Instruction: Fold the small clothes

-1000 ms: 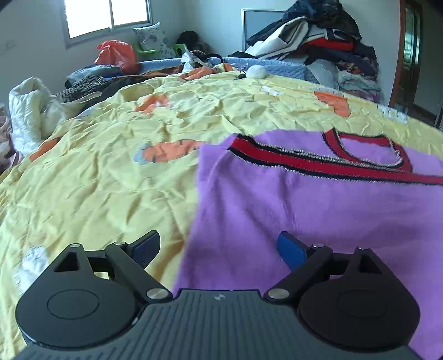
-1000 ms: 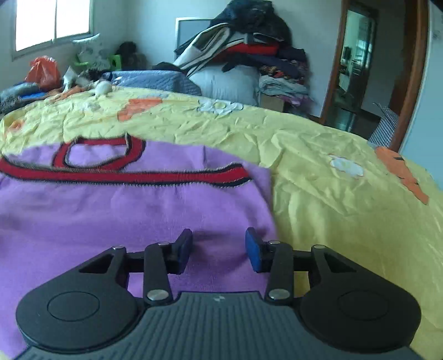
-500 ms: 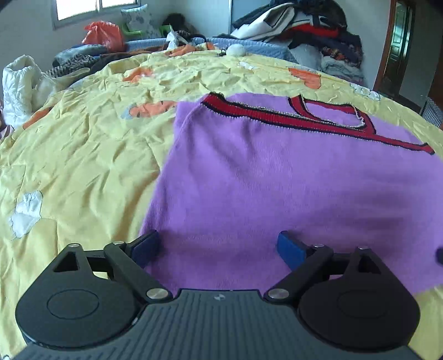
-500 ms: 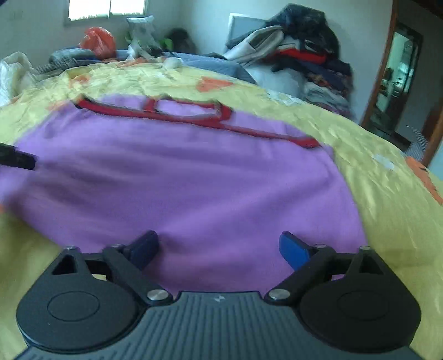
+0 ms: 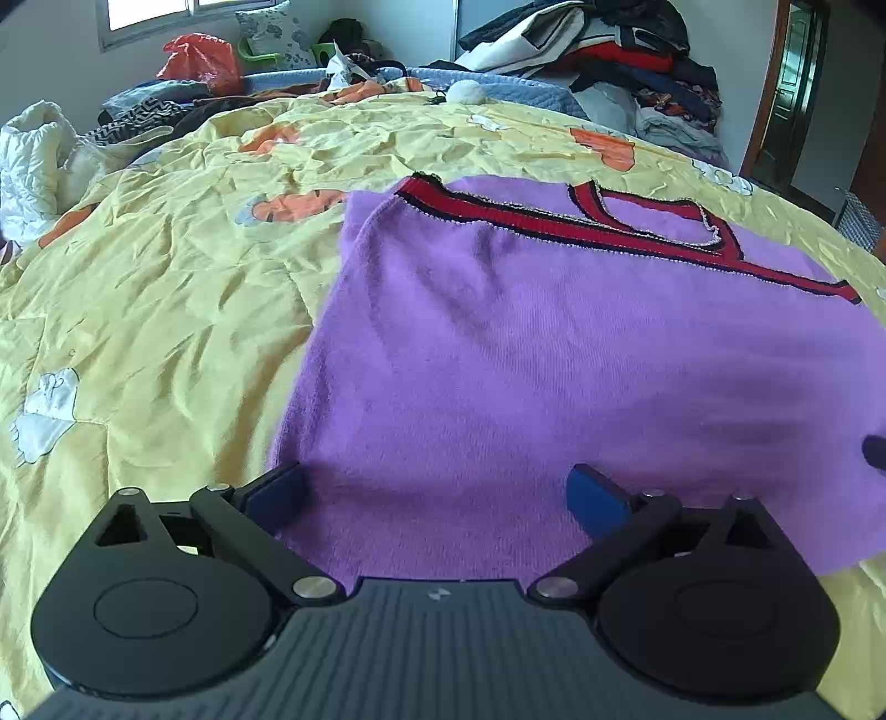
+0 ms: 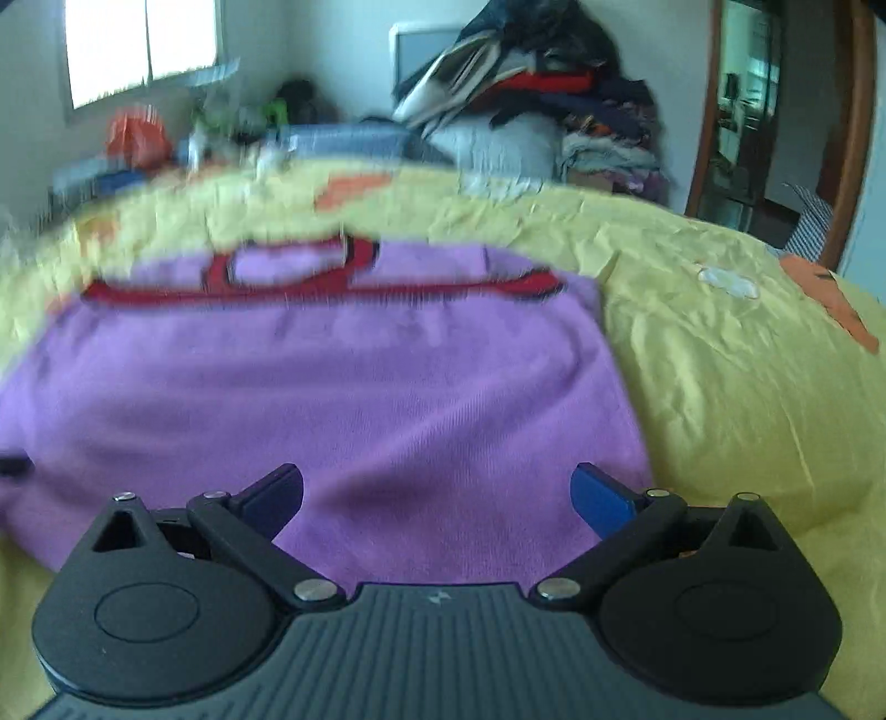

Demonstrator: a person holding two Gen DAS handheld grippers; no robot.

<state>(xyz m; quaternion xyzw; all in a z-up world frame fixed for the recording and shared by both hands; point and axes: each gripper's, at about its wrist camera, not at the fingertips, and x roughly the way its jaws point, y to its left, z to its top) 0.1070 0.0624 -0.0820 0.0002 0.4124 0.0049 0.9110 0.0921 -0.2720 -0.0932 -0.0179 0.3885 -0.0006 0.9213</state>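
Observation:
A purple knit garment with red and black trim at its far end lies flat on the yellow bedspread. My left gripper hovers over the garment's near left corner. Its jaws are opening, the cloth lies under the gap, and the pads do not press on it. My right gripper stands open over the near right corner of the garment, with nothing pinched. That view is blurred by motion. A dark fingertip of the right gripper shows at the left wrist view's right edge.
A heap of clothes is piled beyond the bed's far right, with an orange bag and more clothing at the far left. A white quilted item lies at the left. A doorway opens on the right.
Both views have pulled back from the trimmed end to the garment's near edge. The right jaws have spread from half open to wide. The right view has since shifted and blurred.

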